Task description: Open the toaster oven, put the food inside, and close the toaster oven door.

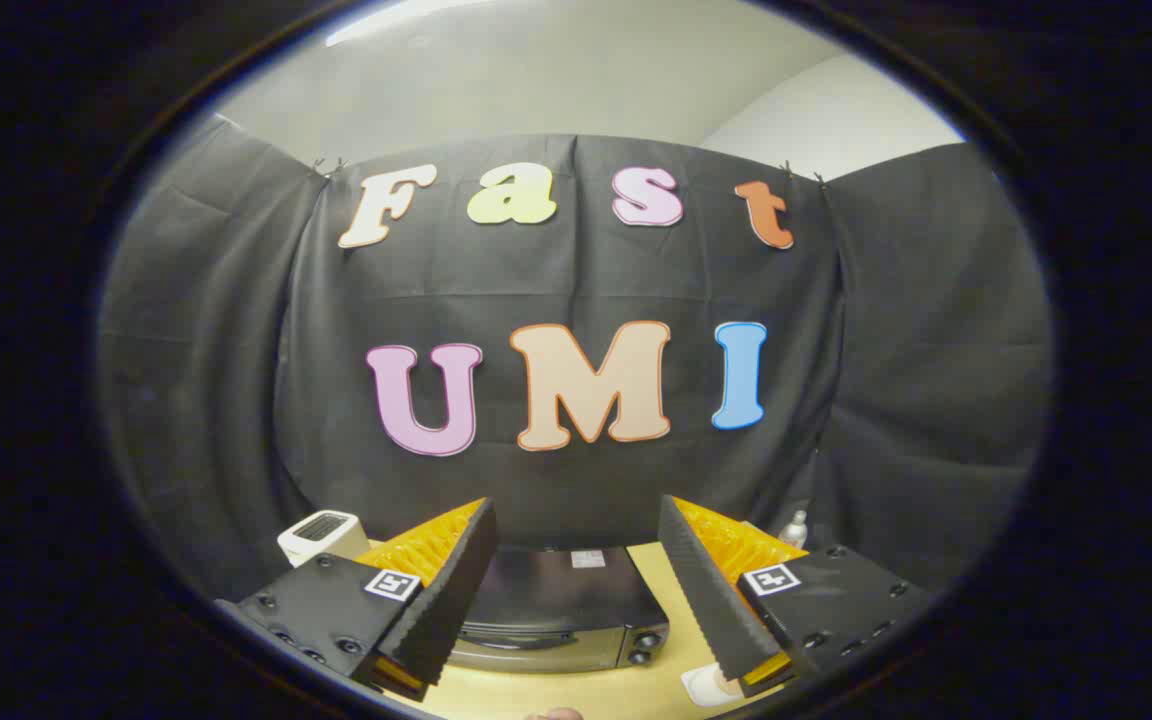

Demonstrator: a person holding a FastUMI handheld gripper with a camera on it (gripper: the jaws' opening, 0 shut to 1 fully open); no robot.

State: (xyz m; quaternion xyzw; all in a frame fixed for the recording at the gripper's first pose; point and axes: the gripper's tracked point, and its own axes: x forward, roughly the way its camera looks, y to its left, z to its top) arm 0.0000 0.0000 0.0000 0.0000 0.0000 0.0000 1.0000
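Claw sits low in the frame, its two fingers spread wide apart with nothing between the pads. Left finger and right finger are black with ribbed inner faces, backed by orange ridged pieces; each black mount carries a small square marker.

At the very bottom centre, a sliver of something pale pink pokes in; too little shows to tell what it is.

Near the right fingertip, lower right of centre, a small white round item lies on the yellow desk, partly hidden by the finger. Cannot tell what it is.

Toaster oven stands on the desk just ahead of the fingers, in the gap between them, bottom centre. Dark top, silver front, door shut, two knobs at its right end. Claw hangs above it, apart from it.

Further back, lower left, a white boxy appliance peeks over the left finger mount. Lower right, a small clear bottle stands beyond the right finger.
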